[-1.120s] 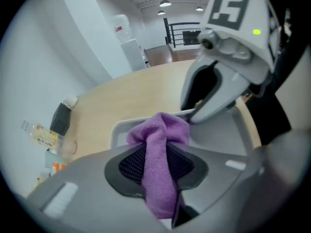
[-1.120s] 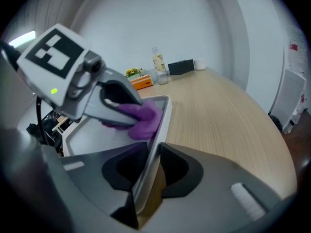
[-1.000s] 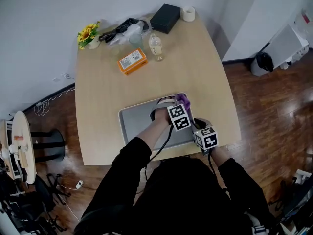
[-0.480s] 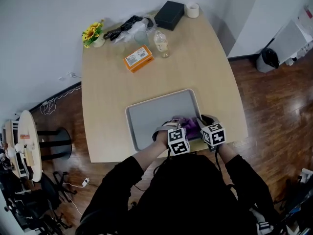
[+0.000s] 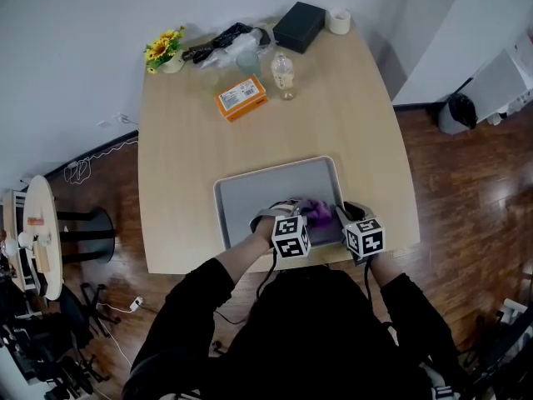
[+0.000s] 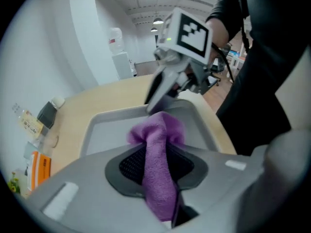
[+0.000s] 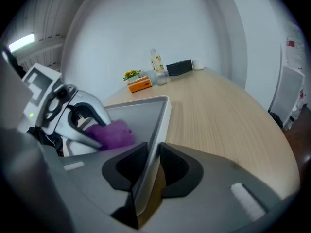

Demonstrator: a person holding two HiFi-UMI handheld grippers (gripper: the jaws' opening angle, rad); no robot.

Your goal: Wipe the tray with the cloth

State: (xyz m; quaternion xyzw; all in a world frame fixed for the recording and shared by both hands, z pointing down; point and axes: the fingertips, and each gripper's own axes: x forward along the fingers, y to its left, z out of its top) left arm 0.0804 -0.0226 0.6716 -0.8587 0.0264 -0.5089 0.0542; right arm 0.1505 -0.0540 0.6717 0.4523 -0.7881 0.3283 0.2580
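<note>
A grey tray (image 5: 250, 192) lies near the table's front edge. A purple cloth (image 5: 317, 212) rests on its front right part, pinched in my left gripper (image 5: 310, 215), which is shut on it. The left gripper view shows the cloth (image 6: 159, 169) bunched between the pads, its free end down on the tray floor (image 6: 109, 127). My right gripper (image 5: 346, 217) is shut on the tray's right rim (image 7: 164, 114), the rim running straight between its pads. The cloth (image 7: 112, 134) lies just left of that rim inside the tray.
At the table's far end stand an orange box (image 5: 242, 97), a small bottle (image 5: 284, 72), a black box (image 5: 299, 26), a tape roll (image 5: 339, 20), yellow flowers (image 5: 164, 49) and a bag with cables (image 5: 225, 44). A black bin (image 5: 456, 110) stands on the floor at the right.
My left gripper has dragged the cloth from the tray's far right part back to its front right part, beside the right gripper. The right gripper has kept its grip on the rim.
</note>
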